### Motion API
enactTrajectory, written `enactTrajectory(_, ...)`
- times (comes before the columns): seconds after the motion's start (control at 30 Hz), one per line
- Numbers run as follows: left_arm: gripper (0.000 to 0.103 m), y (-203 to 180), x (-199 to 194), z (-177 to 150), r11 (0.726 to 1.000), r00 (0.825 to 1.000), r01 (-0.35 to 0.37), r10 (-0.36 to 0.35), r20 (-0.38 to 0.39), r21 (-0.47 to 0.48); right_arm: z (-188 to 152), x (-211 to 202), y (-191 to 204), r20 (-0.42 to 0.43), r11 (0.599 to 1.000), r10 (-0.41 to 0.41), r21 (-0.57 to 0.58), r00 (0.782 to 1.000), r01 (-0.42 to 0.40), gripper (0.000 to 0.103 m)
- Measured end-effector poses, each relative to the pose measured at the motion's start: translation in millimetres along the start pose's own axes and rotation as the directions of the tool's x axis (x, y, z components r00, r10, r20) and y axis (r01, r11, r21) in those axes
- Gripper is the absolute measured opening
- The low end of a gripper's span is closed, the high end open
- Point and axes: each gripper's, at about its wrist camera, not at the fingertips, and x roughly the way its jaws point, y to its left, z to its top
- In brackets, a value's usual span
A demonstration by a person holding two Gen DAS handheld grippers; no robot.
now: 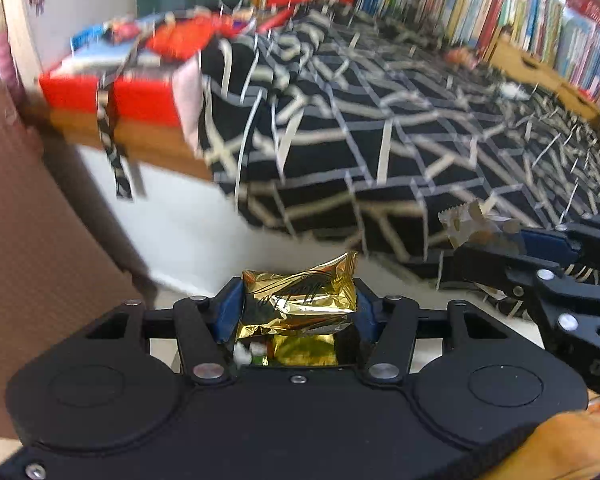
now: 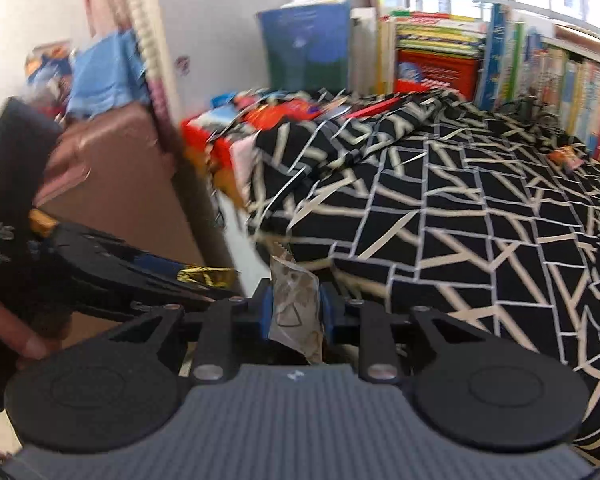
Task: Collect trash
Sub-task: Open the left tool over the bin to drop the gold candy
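Note:
My left gripper [image 1: 298, 306] is shut on a crinkled gold foil wrapper [image 1: 300, 300], held between its blue pads in front of the bed's edge. My right gripper [image 2: 296, 306] is shut on a pale, beige-printed wrapper [image 2: 294, 300] that stands upright between its pads. In the left wrist view the right gripper [image 1: 496, 240] comes in from the right with that pale wrapper [image 1: 466, 222] sticking out at its tip. In the right wrist view the left gripper [image 2: 204, 276] reaches in from the left with the gold wrapper [image 2: 206, 275] showing. More small bits of litter [image 2: 564, 156] lie far back on the bed.
A bed with a black quilt with cream lines [image 1: 380, 120] fills the middle and right. Red boxes and clutter [image 1: 112, 92] sit at its head on the left. A brown panel [image 1: 40, 260] stands at left. Bookshelves [image 1: 520, 20] line the back wall.

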Motion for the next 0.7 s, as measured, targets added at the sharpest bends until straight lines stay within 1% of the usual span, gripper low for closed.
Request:
enactTrajectory(0.1,0.054,0.5,11.8,-8.9,1.0,0.999,-0.009,0.009,-0.034,-0.003,-5.9,3.8,5.9,-0.02,1.0,0.016,-0.019,1.0,-0.016,0.032)
enactTrajectory(0.23,0.055,-1.2,22.5,-10.5,1.0,0.998,-0.016,0.015,-0.055,-0.018,-11.5,5.8,3.7,-0.04,1.0,0.021,-0.006,0.999,-0.021,0.032)
enactTrajectory(0.27,0.058,-1.4,24.8,-9.0,1.0,0.998,-0.021,0.019,-0.061,-0.023,-12.2,5.8,2.1,-0.044,1.0,0.022,-0.001,0.999,-0.022,0.032)
enactTrajectory(0.33,0.06,-2.5,27.8,-6.4,0.998,0.997,-0.037,0.033,-0.077,-0.051,-12.7,6.3,-1.5,-0.053,1.0,0.024,0.011,0.998,-0.023,0.032)
enactTrajectory(0.37,0.062,-2.7,29.0,-5.4,0.997,0.997,-0.033,0.028,-0.079,-0.063,-12.0,6.7,-4.8,-0.055,1.0,0.026,0.016,0.998,-0.025,0.032)
enactTrajectory(0.4,0.065,-2.9,30.2,-4.8,0.997,0.997,-0.028,0.023,-0.079,-0.069,-11.8,6.6,-7.5,-0.056,0.999,0.029,0.021,0.998,-0.028,0.032)
enactTrajectory(0.47,0.068,-4.9,31.7,-3.1,0.997,0.996,-0.037,0.031,-0.079,-0.066,-10.9,7.0,-11.0,-0.057,0.999,0.031,0.027,0.998,-0.03,0.032)
enactTrajectory(0.6,0.073,-5.1,33.8,0.4,0.997,0.995,-0.052,0.046,-0.092,-0.063,-8.9,8.3,-15.7,-0.058,0.999,0.034,0.03,0.998,-0.032,0.032)
enactTrajectory(0.7,0.074,-2.0,31.8,1.2,0.996,0.994,-0.061,0.054,-0.092,-0.071,-7.5,13.0,-16.9,-0.066,0.998,0.044,0.041,0.997,-0.042,0.032)
